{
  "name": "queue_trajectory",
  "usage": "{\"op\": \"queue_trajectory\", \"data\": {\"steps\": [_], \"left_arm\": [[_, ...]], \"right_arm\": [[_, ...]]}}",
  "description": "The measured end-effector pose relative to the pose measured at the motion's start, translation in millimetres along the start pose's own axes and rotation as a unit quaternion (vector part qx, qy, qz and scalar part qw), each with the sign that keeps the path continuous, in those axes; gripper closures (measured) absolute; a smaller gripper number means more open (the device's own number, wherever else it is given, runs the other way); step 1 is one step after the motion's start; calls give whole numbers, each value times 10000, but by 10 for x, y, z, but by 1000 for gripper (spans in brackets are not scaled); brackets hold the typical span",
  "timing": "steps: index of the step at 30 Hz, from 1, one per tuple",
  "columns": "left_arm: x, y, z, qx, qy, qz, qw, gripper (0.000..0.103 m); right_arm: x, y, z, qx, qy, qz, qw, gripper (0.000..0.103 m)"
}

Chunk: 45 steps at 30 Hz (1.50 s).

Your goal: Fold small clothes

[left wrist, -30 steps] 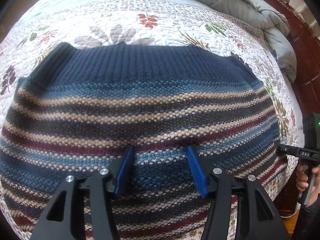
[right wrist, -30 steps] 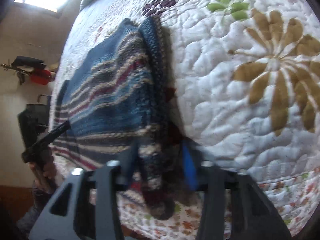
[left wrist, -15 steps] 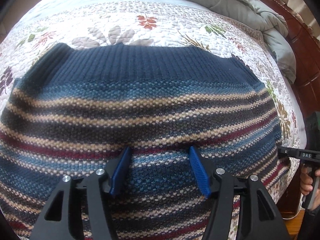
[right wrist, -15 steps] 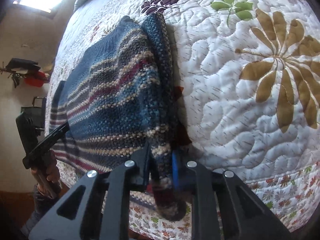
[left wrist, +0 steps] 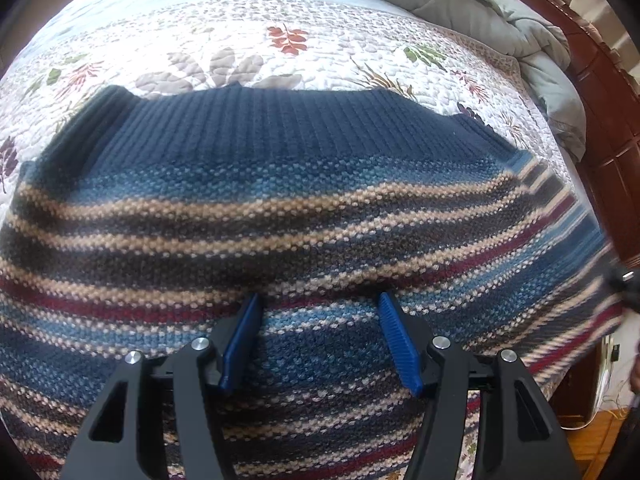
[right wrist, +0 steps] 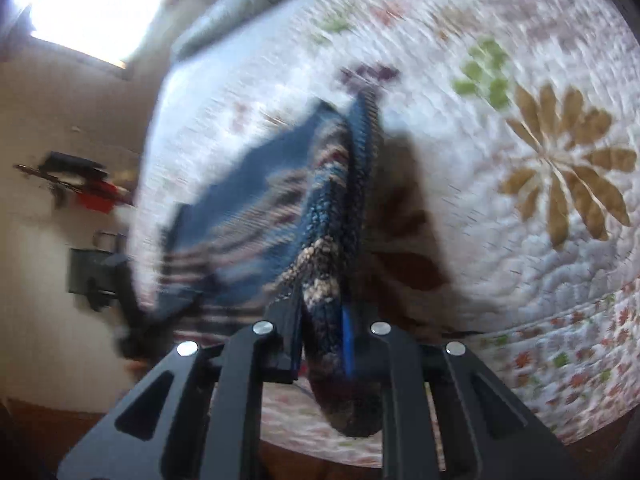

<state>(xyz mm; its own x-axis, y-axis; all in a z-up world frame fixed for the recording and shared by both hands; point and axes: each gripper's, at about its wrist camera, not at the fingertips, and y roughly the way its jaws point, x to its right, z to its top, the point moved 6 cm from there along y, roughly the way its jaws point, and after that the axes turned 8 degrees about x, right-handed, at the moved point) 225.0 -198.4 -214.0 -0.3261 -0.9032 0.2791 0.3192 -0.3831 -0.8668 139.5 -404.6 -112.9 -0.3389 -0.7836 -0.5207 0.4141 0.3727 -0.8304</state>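
Observation:
A striped knit sweater, navy with tan, maroon and blue bands, lies flat on the quilted bed. My left gripper is open, its blue pads spread over the sweater's middle, holding nothing. My right gripper is shut on the sweater's right edge and holds that edge lifted off the quilt; the view is blurred. In the left wrist view the sweater's right side is raised and blurred.
The floral quilt covers the bed. A grey comforter is bunched at the far right, beside a dark wooden headboard. The bed's edge and wooden floor are at the lower right. A bright window is up left.
My right gripper closed on the sweater's right edge and lifted it up off the quilt. My left gripper stayed open, moving slightly forward over the sweater.

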Motion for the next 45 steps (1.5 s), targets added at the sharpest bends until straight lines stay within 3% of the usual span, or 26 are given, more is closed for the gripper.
{"op": "queue_trajectory", "data": {"steps": [7, 12, 14, 17, 20, 23, 27, 31, 34, 36, 41, 45], "left_arm": [[-64, -242, 19, 5, -128, -175, 9998, 43], [-444, -725, 8, 427, 366, 708, 9959, 41], [-707, -839, -4, 447, 196, 910, 9947, 41], [-1150, -1059, -41, 592, -190, 925, 9938, 41], [-1386, -1094, -110, 481, -339, 854, 9946, 41], [-1585, -1141, -172, 463, -536, 832, 9940, 41], [-1742, -1368, -161, 673, -696, 873, 9915, 41], [-1753, -1533, -104, 813, -839, 659, 9910, 39], [-1711, -1523, -7, 800, -937, 526, 9910, 38], [-1665, -1489, 41, 764, -984, 437, 9912, 38], [-1444, -1411, 157, 666, -1076, -12, 9920, 38], [-1173, -1284, 268, 474, -1061, -504, 9919, 38]], "right_arm": [[-937, 5, 67, 175, -511, 495, 9973, 89], [-1539, 132, 48, 93, -919, 774, 9927, 89], [-1750, 207, -2, 31, -1070, 866, 9905, 89], [-2086, 401, -113, -97, -1343, 1005, 9858, 90], [-2316, 606, -250, -262, -1537, 1079, 9819, 90], [-2516, 899, -450, -522, -1826, 931, 9774, 90], [-2613, 1362, -766, -903, -2284, 375, 9686, 90], [-2573, 1692, -1030, -1152, -2681, -28, 9565, 89], [-2497, 1859, -1272, -1402, -2766, -79, 9507, 76], [-2522, 1853, -1337, -1458, -2633, 213, 9534, 64], [-2614, 1365, -1340, -1270, -2544, 973, 9538, 64], [-2485, 826, -1248, -771, -2928, 667, 9507, 64]]}}
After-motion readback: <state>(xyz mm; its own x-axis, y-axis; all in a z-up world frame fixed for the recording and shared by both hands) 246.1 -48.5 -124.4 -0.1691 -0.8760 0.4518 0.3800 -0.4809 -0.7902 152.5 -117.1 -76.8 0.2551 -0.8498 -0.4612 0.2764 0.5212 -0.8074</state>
